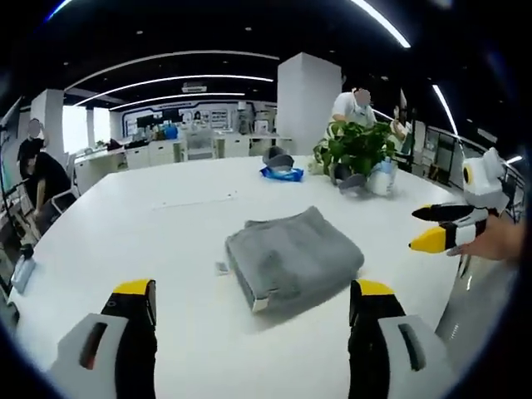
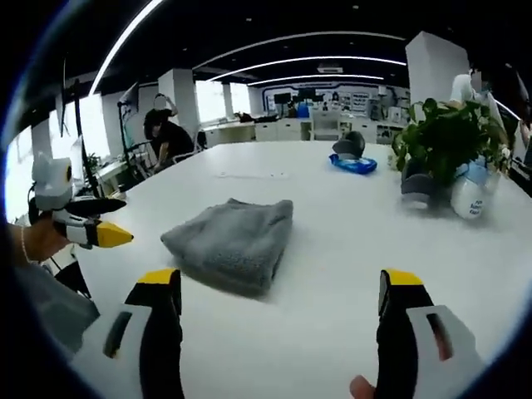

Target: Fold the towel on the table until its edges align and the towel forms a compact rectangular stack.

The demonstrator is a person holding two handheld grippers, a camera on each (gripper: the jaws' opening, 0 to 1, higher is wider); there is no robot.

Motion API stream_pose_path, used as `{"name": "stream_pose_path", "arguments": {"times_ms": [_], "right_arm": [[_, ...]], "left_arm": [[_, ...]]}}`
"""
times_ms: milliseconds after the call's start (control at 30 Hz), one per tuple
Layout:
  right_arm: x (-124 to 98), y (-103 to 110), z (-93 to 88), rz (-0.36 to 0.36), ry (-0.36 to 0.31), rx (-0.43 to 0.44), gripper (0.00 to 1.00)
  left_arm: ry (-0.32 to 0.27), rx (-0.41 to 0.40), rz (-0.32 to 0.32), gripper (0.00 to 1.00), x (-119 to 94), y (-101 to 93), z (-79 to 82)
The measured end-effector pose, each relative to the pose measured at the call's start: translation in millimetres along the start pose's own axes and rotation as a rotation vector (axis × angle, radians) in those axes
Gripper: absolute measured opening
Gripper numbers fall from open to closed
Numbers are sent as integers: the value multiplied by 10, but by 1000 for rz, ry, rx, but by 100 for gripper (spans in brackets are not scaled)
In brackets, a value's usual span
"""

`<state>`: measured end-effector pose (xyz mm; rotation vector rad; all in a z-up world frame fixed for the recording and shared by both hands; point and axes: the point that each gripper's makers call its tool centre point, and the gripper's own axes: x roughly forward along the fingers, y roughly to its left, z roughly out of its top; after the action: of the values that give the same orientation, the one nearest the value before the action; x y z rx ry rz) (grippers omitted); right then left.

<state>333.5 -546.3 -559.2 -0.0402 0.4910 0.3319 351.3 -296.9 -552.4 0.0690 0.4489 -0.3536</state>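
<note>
Left gripper (image 1: 253,299): bottom of the left gripper view; two black jaws with yellow tips, spread wide, nothing between them, above the bare table. It also enters the right gripper view at the left edge (image 2: 106,226), held by a hand (image 2: 33,243), its tips a little apart and holding nothing.

Right gripper (image 2: 281,291): bottom of the right gripper view; jaws spread wide and holding nothing. It also enters the left gripper view at the right edge (image 1: 436,226), tips pointing toward frame centre, slightly parted, well apart from the towel.

Towel (image 1: 293,259): grey, folded into a thick rectangular stack, lying flat on the table just above and between the left gripper's jaws in the left gripper view. In the right gripper view (image 2: 233,237) it lies left of centre, above the left jaw. A small white tag shows at its lower corner in the left gripper view. No gripper touches it.

Table (image 1: 166,233): large, white, rounded edge.

Potted plant (image 1: 356,150): green leaves, upper right of the left gripper view, far side of the table.

White bottle (image 2: 470,195): just beside the plant, right side of the right gripper view.

Blue packet (image 1: 281,174): flat, beyond the towel, with a dark grey object behind it.

People: one seated at the left edge of the left gripper view (image 1: 41,179), one standing behind the plant (image 1: 353,106).
</note>
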Motion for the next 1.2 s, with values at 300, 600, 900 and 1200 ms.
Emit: {"name": "stream_pose_path", "arguments": {"times_ms": [300, 600, 900, 1200], "right_arm": [[-44, -52, -18, -12, 12, 14, 100], [-61, -100, 31, -25, -9, 40, 100], [-77, -106, 42, -35, -12, 38, 99], [-72, -82, 47, -27, -9, 32, 99]], "left_arm": [[-15, 39, 11, 99, 4, -10, 32], [-24, -28, 13, 99, -10, 43, 60], [1, 30, 12, 99, -15, 8, 25], [11, -36, 28, 99, -46, 88, 5]]}}
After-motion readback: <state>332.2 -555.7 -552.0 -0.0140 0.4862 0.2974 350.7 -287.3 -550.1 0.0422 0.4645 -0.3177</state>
